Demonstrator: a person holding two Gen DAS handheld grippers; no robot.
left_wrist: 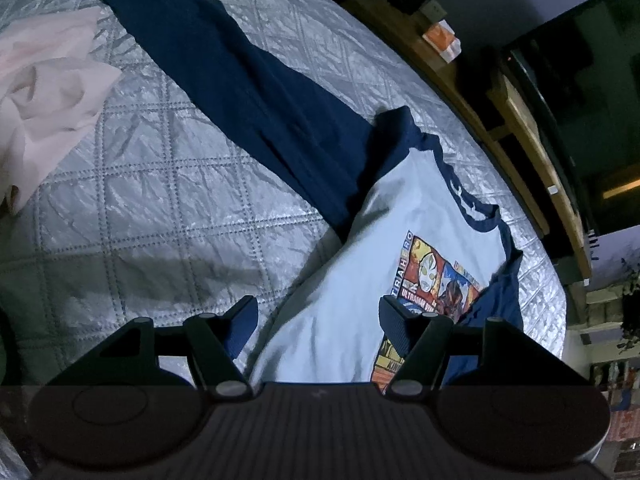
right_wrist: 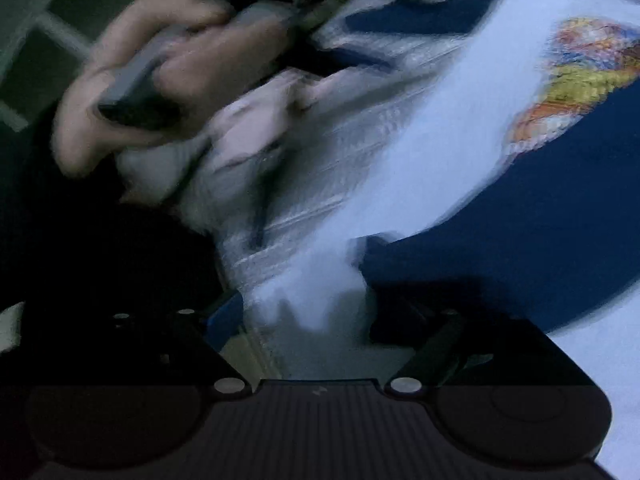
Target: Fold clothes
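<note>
A white shirt [left_wrist: 360, 280] with navy sleeves and a colourful cartoon print [left_wrist: 432, 272] lies on a grey quilted bedspread [left_wrist: 160, 184]. One long navy sleeve [left_wrist: 224, 72] stretches toward the upper left. My left gripper [left_wrist: 318, 316] hovers low over the shirt's white body, its jaws apart and nothing pinched. The right wrist view is blurred. There my right gripper [right_wrist: 308, 312] stands wide open with the white shirt edge [right_wrist: 312, 292] lying loose between its fingers. A navy sleeve [right_wrist: 520, 220] lies just to its right, and the print [right_wrist: 580, 80] is further off.
A crumpled pale pink garment [left_wrist: 44, 92] lies at the left of the bed. A wooden shelf [left_wrist: 460, 76] and a dark screen [left_wrist: 580, 80] run along the bed's far edge. In the right wrist view a hand [right_wrist: 100, 128] grips a grey handle at upper left.
</note>
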